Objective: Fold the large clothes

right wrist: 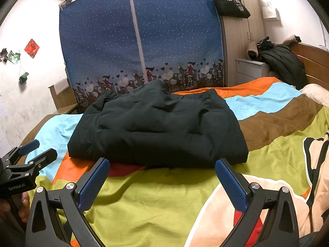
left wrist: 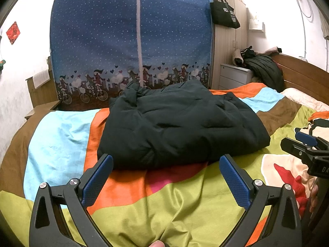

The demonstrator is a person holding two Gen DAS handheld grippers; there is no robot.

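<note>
A dark green padded jacket lies folded into a thick rectangle on the bed, also in the right wrist view as jacket. My left gripper stands open just short of its near edge, blue pads wide apart, nothing between them. My right gripper is open too, held before the jacket's near edge. Each gripper shows in the other's view: the right gripper at the right edge, the left gripper at the left edge, both apart from the jacket.
The bed carries a bright cover in green, orange, blue and brown. Behind it stands a blue fabric wardrobe. More dark clothes are heaped by the wooden headboard and white drawers. A black bag hangs above.
</note>
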